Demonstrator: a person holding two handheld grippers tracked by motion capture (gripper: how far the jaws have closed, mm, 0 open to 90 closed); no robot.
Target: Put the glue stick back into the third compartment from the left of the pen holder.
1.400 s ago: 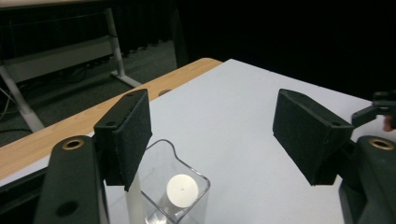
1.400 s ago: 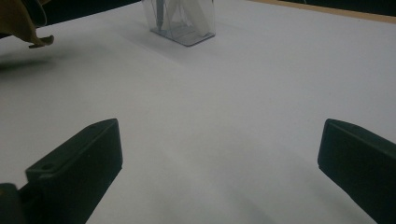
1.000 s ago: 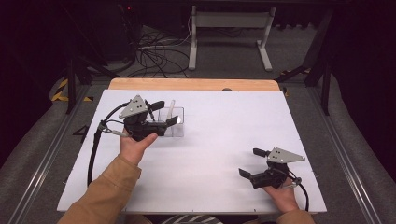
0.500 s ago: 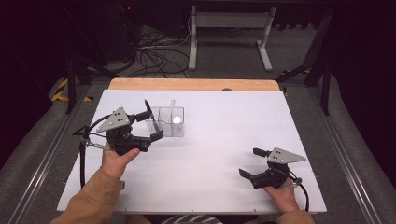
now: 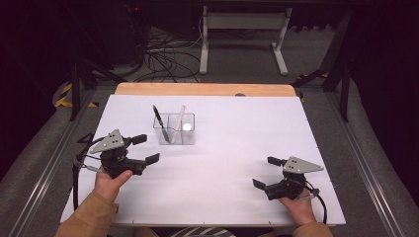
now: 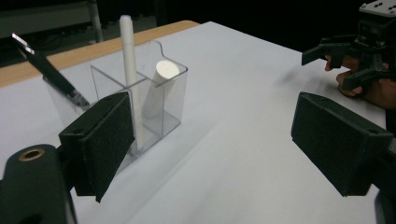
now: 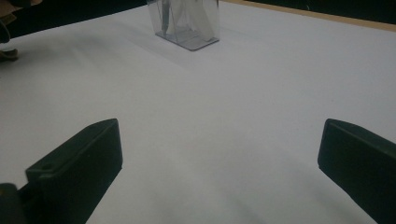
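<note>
From above, a smooth white sheet (image 5: 232, 148) covers a wooden-edged table in a dark room, and a clear square-walled plastic holder (image 5: 176, 129) stands up and to the right of the left gripper (image 5: 146, 149), holding a slim black pen (image 5: 160, 123), a white stick (image 5: 180, 117) and a white cylinder (image 5: 187, 127), while the right gripper (image 5: 267, 172) rests well apart, both grippers spread wide and empty. In the left gripper view the foam-faced flat jaws gape, with the holder (image 6: 140, 102) just beyond the left jaw, the pen (image 6: 49, 70) leaning and the stick (image 6: 130, 65) upright. In the right gripper view the released matte jaws frame bare sheet (image 7: 224, 116), the holder (image 7: 187, 23) far ahead.
</note>
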